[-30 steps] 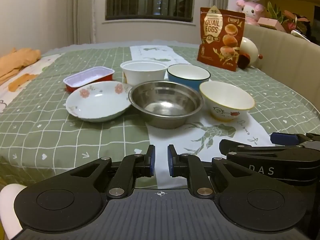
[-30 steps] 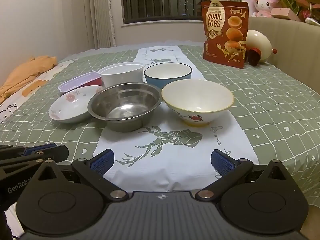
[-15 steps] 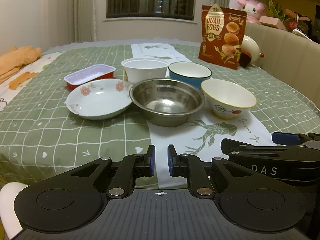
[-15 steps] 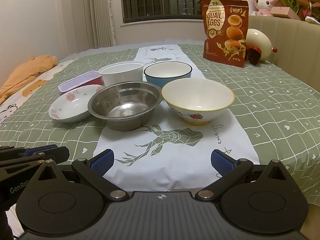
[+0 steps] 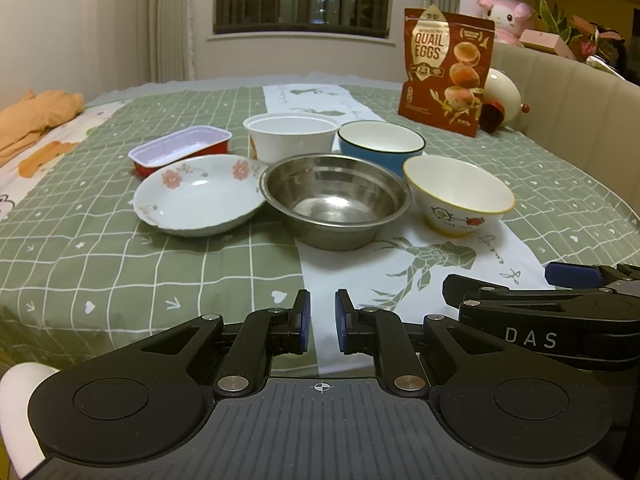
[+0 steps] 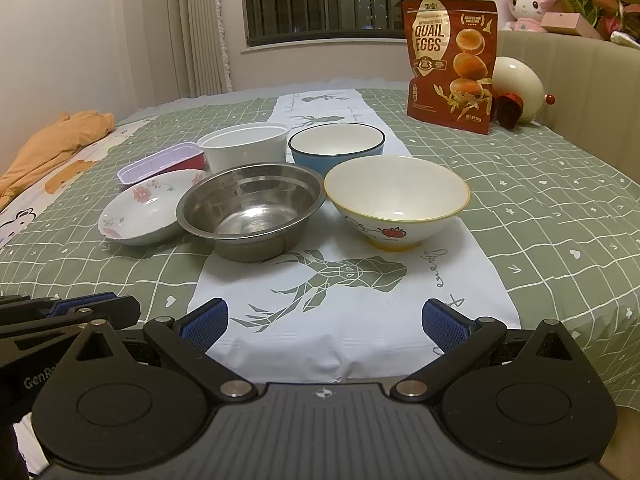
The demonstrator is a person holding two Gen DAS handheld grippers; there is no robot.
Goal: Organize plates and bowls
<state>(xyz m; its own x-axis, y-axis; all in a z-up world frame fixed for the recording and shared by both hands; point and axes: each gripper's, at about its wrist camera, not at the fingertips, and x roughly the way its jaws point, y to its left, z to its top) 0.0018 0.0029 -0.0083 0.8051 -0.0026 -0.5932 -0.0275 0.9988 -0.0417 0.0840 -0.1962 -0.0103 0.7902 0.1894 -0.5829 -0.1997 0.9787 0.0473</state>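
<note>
On the green checked tablecloth stand a flowered plate, a steel bowl, a cream bowl with a yellow rim, a blue bowl, a white tub and a red tray. They also show in the right wrist view: plate, steel bowl, cream bowl, blue bowl. My left gripper is nearly shut and empty, near the table's front edge. My right gripper is open and empty, in front of the cream bowl.
A quail-egg bag stands at the back right beside a round cream toy. An orange cloth lies at the far left. A padded beige bench back borders the right side. A white runner crosses the table's middle.
Both grippers have risen slightly, so the dishes sit a little lower in view. Jaw openings are unchanged.
</note>
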